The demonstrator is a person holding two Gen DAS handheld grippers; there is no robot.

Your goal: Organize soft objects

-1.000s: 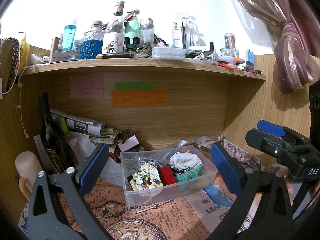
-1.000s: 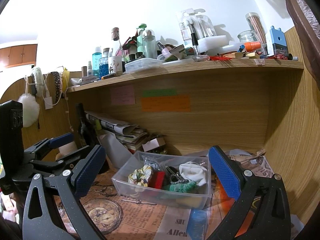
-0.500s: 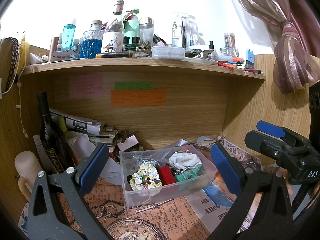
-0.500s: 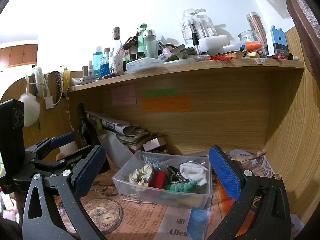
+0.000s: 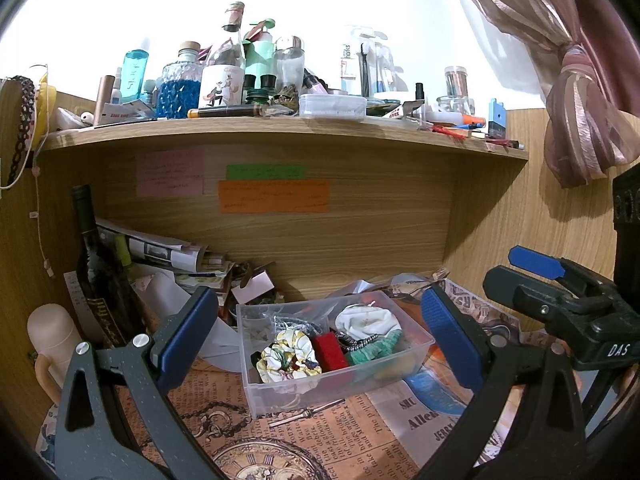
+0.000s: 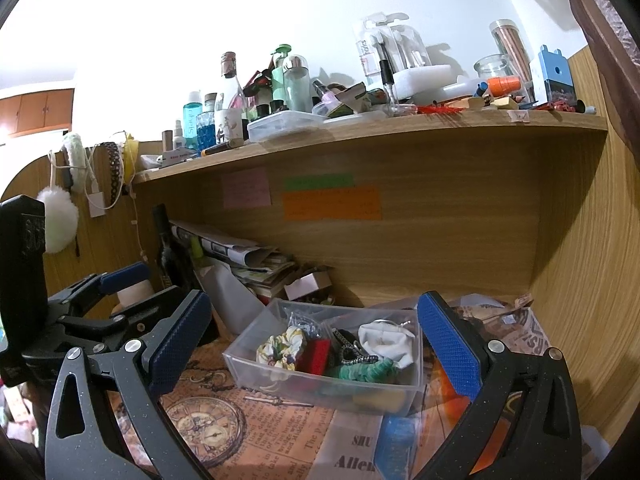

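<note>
A clear plastic box (image 5: 340, 384) (image 6: 320, 390) sits on the newspaper-covered desk. Inside it lie a floral scrunchie (image 5: 290, 354) (image 6: 280, 346), a red scrunchie (image 5: 330, 352) (image 6: 318, 354), a green scrunchie (image 5: 376, 350) (image 6: 364, 372), a white cloth (image 5: 368, 320) (image 6: 386, 342) and a dark chain. My left gripper (image 5: 320, 336) stands open in front of the box, nothing between its fingers. My right gripper (image 6: 312, 340) is open too, facing the box from the right. Each gripper shows at the edge of the other's view.
A dark wine bottle (image 5: 100, 276) and piled papers (image 5: 168, 252) stand at the back left. A cream mug (image 5: 54, 340) sits far left. The shelf above (image 5: 280, 128) is crowded with bottles and jars. A pink curtain (image 5: 580, 100) hangs at right. A small metal key (image 5: 306, 414) lies before the box.
Both grippers have stayed open and nearly still; the views shift only slightly. Nothing in the box has moved.
</note>
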